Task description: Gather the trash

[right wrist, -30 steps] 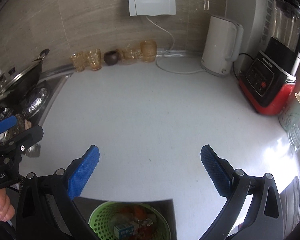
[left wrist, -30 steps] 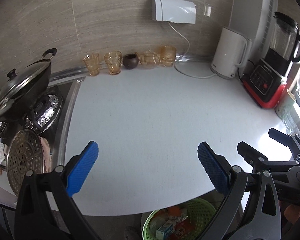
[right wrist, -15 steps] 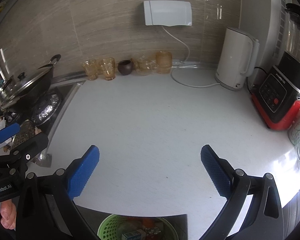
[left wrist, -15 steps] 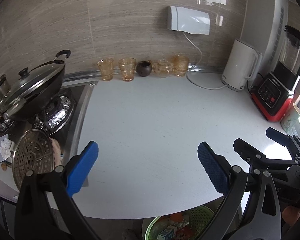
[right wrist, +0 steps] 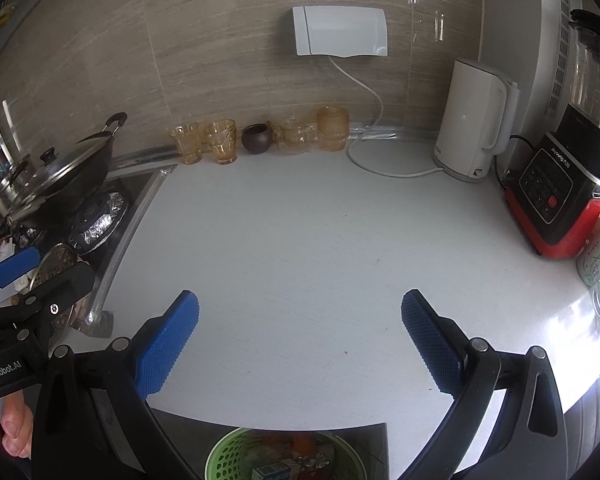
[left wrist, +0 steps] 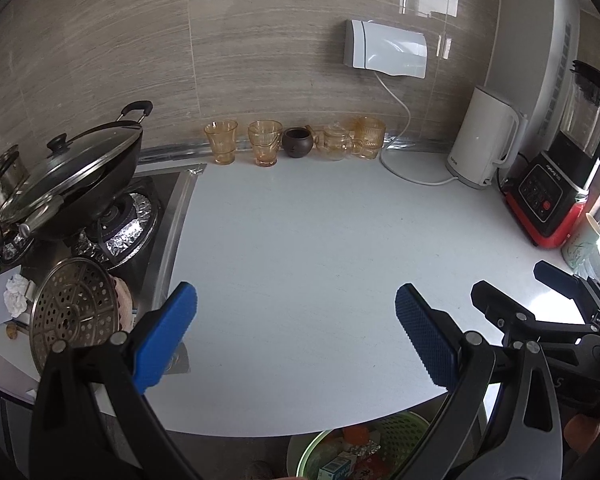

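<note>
A green trash basket holding several pieces of trash sits below the counter's front edge; it also shows in the right wrist view. My left gripper is open and empty above the white counter. My right gripper is open and empty too, over the same counter. The right gripper shows at the right of the left wrist view. The left gripper shows at the left of the right wrist view. A crumpled white paper lies beside the stove.
A lidded wok sits on the stove at left, with a perforated steamer plate in front. Amber glasses and a small brown pot line the wall. A white kettle, a red blender and a mug stand at right.
Both grippers have pulled back and risen from the counter edge; the basket shows lower and smaller in both views. Both stay open.
</note>
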Motion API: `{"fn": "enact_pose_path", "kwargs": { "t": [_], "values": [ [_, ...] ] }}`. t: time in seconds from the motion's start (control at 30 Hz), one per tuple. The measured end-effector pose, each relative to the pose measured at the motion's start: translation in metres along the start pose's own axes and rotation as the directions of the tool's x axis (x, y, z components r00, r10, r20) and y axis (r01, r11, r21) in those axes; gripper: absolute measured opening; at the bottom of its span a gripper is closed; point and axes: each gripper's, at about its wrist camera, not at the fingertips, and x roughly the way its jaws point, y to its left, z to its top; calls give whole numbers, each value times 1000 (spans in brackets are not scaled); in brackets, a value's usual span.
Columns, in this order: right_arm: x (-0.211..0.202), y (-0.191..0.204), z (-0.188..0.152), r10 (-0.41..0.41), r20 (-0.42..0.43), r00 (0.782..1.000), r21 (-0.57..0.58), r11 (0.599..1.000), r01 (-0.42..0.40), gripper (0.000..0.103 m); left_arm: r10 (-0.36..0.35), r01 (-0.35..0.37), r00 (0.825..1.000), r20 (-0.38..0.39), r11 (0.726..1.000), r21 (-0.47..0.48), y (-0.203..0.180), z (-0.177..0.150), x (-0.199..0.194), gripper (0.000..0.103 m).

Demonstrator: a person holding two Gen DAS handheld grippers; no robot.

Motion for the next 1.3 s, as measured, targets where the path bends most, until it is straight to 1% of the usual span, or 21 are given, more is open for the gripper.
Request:
{"fn": "enact_pose_path", "kwargs": {
  "t": [0.9, 1.3],
  "values": [
    [-8, 4, -8, -9, -5, 1000, -2, 1000, 9, 101, -10, 10, 1000, -8, 1000, 7, 5, -12, -7, 95],
    [-7, 4, -8, -13, -7, 1000, -7, 1000, 13, 101, -9, 9, 1000, -7, 1000, 0, 6, -10, -7, 95]
  ]
}}
